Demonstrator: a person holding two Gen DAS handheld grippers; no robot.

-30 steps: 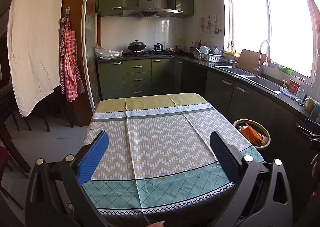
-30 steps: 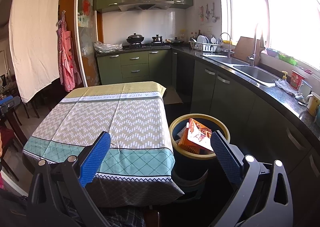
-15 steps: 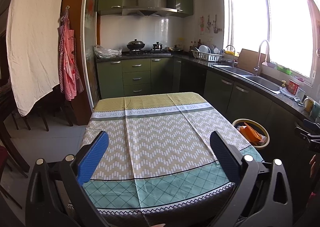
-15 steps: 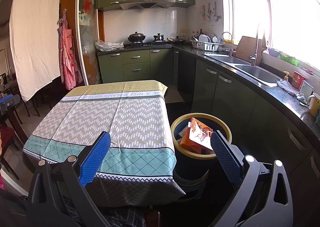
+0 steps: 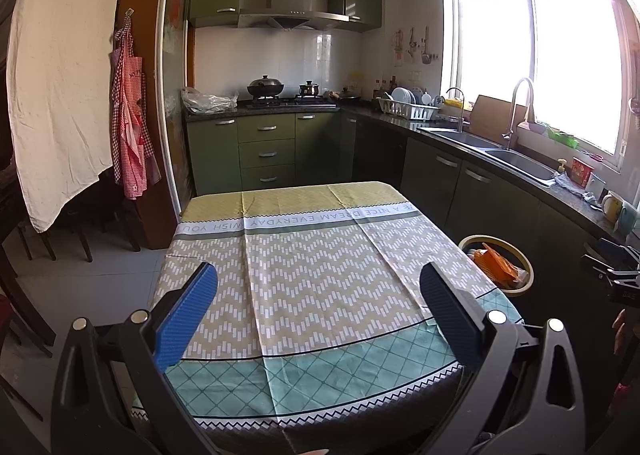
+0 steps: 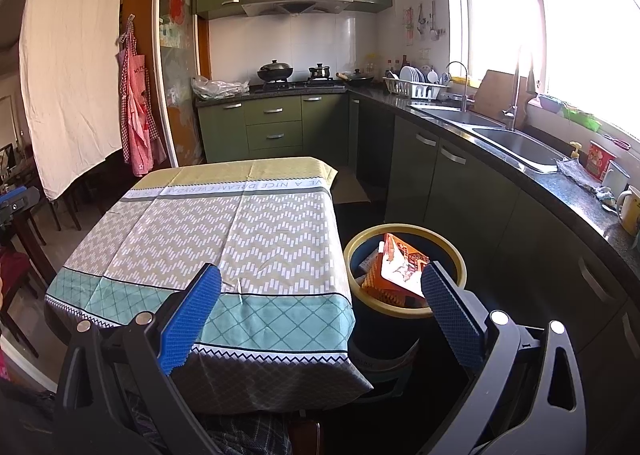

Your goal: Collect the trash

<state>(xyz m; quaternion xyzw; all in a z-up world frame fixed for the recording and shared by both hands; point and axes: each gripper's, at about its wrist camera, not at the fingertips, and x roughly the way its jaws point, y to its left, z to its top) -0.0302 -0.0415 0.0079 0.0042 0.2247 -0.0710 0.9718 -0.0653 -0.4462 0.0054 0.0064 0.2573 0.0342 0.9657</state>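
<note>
The left gripper (image 5: pixel 318 299) hangs over the surface (image 5: pixel 320 275), which wears a cloth with zigzags and a green checked edge. Its blue fingers (image 5: pixel 188 315) are spread wide with nothing between them. Just to the right of the surface stands a round trash bin (image 6: pixel 404 307) with a yellow rim and dark sides. Inside it lie crumpled orange snack wrappers (image 6: pixel 400 265), shiny, with red and white print. The right gripper (image 6: pixel 320 305) points between surface and bin, its fingers spread wide too, gripping nothing.
</note>
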